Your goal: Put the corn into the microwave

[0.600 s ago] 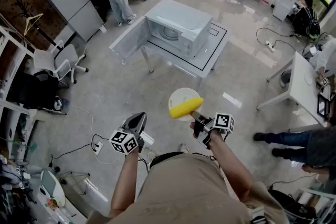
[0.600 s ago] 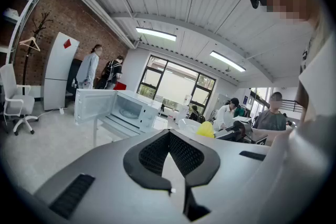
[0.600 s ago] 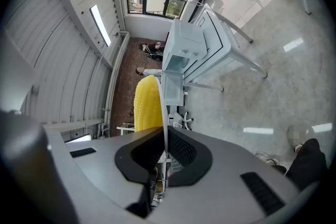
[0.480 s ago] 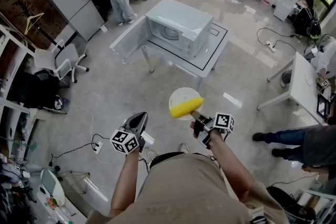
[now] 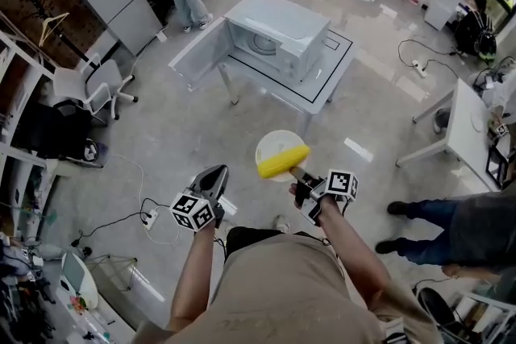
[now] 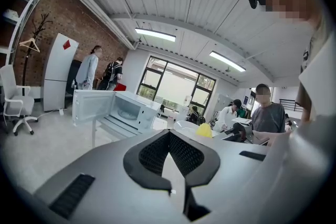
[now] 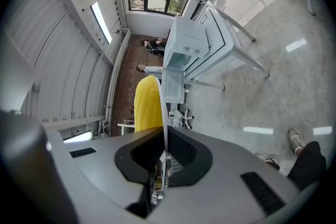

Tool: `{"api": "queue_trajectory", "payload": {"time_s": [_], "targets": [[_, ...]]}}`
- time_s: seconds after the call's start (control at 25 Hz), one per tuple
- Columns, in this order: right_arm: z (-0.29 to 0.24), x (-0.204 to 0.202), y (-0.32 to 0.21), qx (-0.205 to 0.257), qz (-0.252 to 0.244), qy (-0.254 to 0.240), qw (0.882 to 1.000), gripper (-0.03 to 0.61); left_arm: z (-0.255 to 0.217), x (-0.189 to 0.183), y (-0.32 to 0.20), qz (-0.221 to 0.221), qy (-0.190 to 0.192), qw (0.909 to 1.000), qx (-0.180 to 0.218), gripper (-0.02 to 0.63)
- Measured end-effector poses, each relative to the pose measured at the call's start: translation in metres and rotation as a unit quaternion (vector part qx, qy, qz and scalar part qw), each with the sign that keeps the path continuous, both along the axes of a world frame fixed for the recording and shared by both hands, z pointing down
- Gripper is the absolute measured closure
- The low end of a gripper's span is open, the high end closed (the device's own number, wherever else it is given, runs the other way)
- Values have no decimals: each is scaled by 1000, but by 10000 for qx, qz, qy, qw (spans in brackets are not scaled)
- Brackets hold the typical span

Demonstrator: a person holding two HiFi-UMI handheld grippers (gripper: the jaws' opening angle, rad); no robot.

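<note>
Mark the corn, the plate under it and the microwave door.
corn (image 5: 283,163), head view, middle of the yellow cob.
plate (image 5: 276,141), head view, bare white face above the corn.
microwave door (image 5: 201,60), head view, inner face of the open door.

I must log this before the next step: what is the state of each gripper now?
Left gripper: jaws closed, holding nothing.
Right gripper: jaws closed on the rim of the plate, with the corn lying on it.
</note>
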State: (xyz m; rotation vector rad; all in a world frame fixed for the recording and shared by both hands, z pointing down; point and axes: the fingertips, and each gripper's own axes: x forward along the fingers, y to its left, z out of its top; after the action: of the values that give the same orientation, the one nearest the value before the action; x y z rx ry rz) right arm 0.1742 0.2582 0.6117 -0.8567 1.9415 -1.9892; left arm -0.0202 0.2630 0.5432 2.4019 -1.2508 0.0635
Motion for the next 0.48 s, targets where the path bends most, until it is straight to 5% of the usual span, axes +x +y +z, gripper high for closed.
{"api": "queue_trajectory", "payload": {"time_s": [0.48], "targets": [[-4, -33, -23, 84, 93, -69, 9999, 561, 5, -29, -17, 189, 70, 9998, -55, 607]]}}
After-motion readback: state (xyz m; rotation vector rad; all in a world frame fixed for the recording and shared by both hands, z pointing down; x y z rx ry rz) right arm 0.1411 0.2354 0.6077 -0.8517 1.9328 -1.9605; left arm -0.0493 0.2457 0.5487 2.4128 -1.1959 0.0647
